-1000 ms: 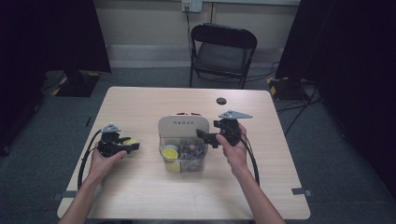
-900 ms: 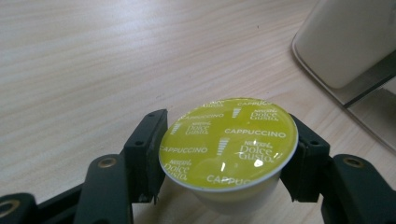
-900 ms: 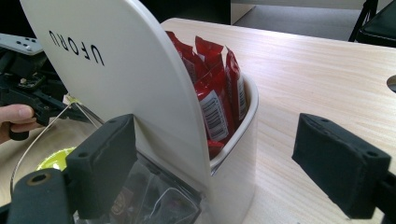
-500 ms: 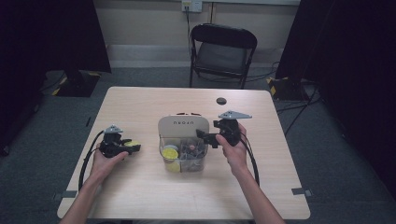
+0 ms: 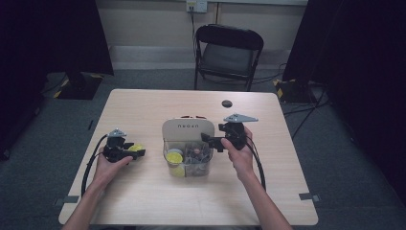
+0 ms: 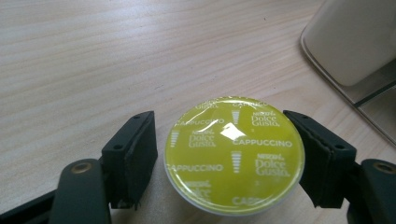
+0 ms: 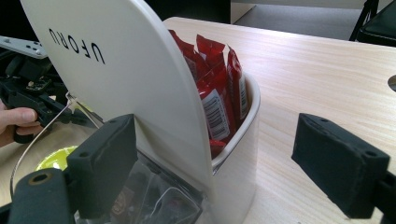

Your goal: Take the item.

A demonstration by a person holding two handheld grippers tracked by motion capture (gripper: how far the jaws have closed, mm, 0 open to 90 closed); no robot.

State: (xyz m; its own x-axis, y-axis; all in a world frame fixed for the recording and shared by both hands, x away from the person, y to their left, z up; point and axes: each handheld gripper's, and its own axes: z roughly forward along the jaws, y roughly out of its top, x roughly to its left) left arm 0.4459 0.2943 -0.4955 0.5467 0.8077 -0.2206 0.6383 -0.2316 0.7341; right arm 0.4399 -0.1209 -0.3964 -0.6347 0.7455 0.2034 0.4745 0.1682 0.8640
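Pale wood table (image 5: 143, 201) seen under both grippers. Yellow capsule (image 6: 233, 154) set flat between pads of left gripper (image 6: 224, 161), just released as jaws have been opening, gaps either side. Organizer (image 5: 187, 130) lies at 3 o'clock of capsule; right gripper (image 7: 224, 172) held open, astride organizer's corner.

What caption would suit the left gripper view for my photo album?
Left gripper, jaws just opened, straddles a yellow-green Dolce Gusto cappuccino capsule lying foil-up on the wooden table.
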